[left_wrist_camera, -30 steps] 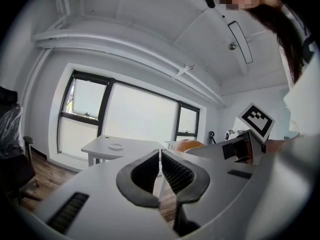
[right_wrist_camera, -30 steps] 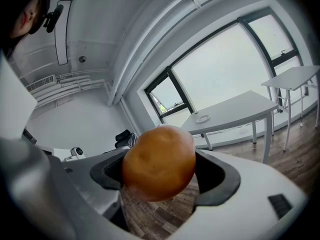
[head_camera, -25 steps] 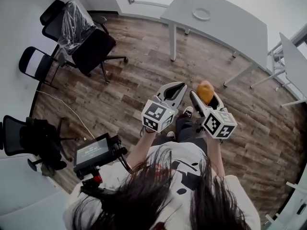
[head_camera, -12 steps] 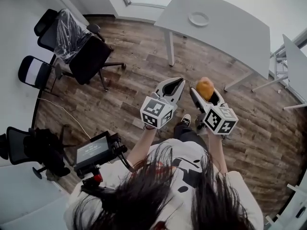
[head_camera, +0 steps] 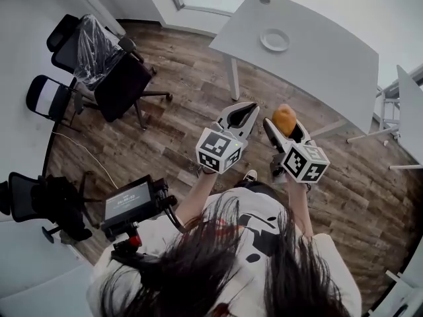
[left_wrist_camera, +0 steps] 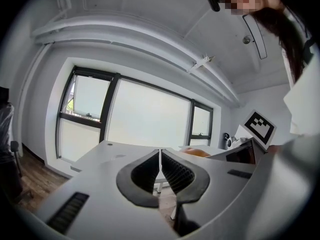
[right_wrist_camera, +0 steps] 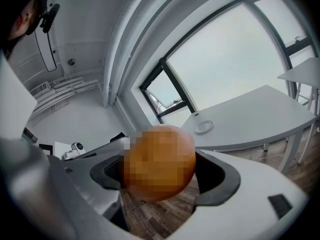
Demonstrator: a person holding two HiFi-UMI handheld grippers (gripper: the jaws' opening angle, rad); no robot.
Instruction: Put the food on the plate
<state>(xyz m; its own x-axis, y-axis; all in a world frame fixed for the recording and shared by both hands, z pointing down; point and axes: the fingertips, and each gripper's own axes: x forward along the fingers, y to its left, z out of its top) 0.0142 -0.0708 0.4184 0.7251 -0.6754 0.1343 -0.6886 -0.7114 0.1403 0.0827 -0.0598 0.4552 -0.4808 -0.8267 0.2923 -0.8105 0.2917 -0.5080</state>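
An orange round food item (head_camera: 284, 119) (right_wrist_camera: 159, 163) sits between the jaws of my right gripper (head_camera: 283, 125) (right_wrist_camera: 160, 171), which is shut on it, held in the air above the wooden floor. A small white plate (head_camera: 274, 40) (right_wrist_camera: 203, 126) lies on the grey table (head_camera: 310, 51) ahead, well apart from both grippers. My left gripper (head_camera: 239, 115) (left_wrist_camera: 159, 169) is beside the right one, shut with nothing between its jaws. The orange item (left_wrist_camera: 199, 153) shows at the right in the left gripper view.
Black office chairs (head_camera: 112, 68) stand at the left on the wood floor (head_camera: 178, 111). A second table (head_camera: 410, 104) is at the right edge. A small screen device (head_camera: 129, 207) hangs at the person's left. Large windows (left_wrist_camera: 140, 119) lie behind the table.
The view has moved toward the grey table: the table and plate appear closer and lower in the head view. Both grippers keep their poses, the right still holding the orange food.
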